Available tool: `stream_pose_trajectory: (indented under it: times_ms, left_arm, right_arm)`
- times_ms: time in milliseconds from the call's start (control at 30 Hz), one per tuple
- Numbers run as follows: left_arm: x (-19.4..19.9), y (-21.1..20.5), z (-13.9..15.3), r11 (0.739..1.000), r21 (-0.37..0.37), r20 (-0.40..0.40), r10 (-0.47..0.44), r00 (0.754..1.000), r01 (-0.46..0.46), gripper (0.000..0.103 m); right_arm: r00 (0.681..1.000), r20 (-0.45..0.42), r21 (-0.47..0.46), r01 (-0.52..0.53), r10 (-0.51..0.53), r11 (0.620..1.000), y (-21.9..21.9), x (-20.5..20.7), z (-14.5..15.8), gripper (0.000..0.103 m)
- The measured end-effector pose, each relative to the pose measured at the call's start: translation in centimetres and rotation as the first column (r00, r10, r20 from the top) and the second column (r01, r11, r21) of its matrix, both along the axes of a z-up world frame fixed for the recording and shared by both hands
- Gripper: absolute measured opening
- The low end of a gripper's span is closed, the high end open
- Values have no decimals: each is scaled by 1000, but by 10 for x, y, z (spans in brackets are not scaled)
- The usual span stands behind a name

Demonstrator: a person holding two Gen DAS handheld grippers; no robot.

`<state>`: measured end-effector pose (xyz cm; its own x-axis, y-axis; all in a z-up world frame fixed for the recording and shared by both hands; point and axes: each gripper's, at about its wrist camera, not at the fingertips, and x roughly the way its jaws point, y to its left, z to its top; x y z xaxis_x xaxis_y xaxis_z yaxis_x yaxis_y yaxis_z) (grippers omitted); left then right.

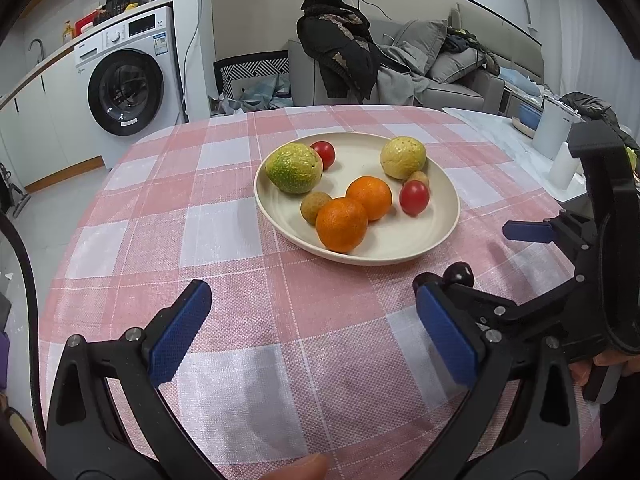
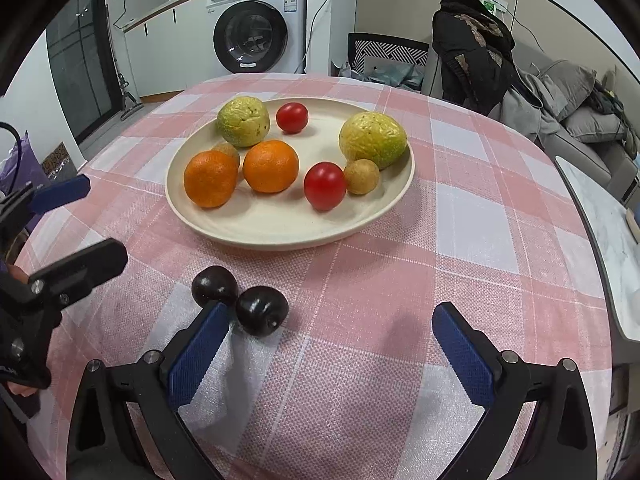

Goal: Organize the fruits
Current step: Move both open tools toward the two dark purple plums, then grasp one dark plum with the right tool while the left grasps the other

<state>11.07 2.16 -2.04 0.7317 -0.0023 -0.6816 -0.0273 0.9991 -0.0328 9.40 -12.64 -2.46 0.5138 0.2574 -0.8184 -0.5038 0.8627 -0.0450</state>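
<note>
The tablecloth (image 2: 460, 216) looks like woven cloth with a rough, bumpy weave. The plate (image 2: 280, 232) is matt and smooth. The two dark plums (image 2: 262, 310) are shiny and smooth, and so are the red tomatoes (image 2: 325, 186). The oranges (image 2: 271, 166) have dimpled skin. The green-yellow fruits (image 2: 373, 139) look wrinkly. The gripper pads (image 2: 198, 354) are blue with a fine ribbed feel, on black matt plastic with shiny metal screws (image 2: 152, 357).

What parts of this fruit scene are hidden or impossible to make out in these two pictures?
- Left wrist view: one dark plum peeks out behind the left hand-held gripper; the second plum is hidden.
- Right wrist view: a small brown fruit sits mostly behind an orange.
- Both views: washing machine label is too small to read.
</note>
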Motion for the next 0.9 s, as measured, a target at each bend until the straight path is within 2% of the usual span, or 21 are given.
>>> stream_pose_trajectory:
  times_ms: [267, 500, 667, 700, 833, 900]
  left_arm:
    - [1, 0, -1, 1000, -2, -2, 2, 1000, -2, 102]
    - [1, 1, -1, 1000, -3, -2, 0, 1000, 0, 102]
    - [1, 0, -2, 1000, -1, -3, -4, 1000, 4, 102]
    - [1, 0, -1, 1000, 0, -3, -4, 1000, 4, 102]
    - [0, 0, -1, 1000, -1, -4, -4, 1000, 4, 102]
    - [0, -1, -1, 1000, 0, -2, -4, 1000, 4, 102]
  right_arm:
    - [1000, -13, 5, -25, 26, 1000, -1, -1, 2, 100]
    - [996, -17, 41, -88, 89, 995, 0, -6, 6, 66]
    - [990, -38, 103, -130, 134, 986, 1, -7, 7, 55]
    - [989, -44, 111, -134, 140, 985, 2, -7, 7, 49]
    - [985, -58, 141, -152, 161, 978, 2, -7, 7, 37]
    - [982, -66, 149, -163, 174, 975, 2, -9, 7, 27]
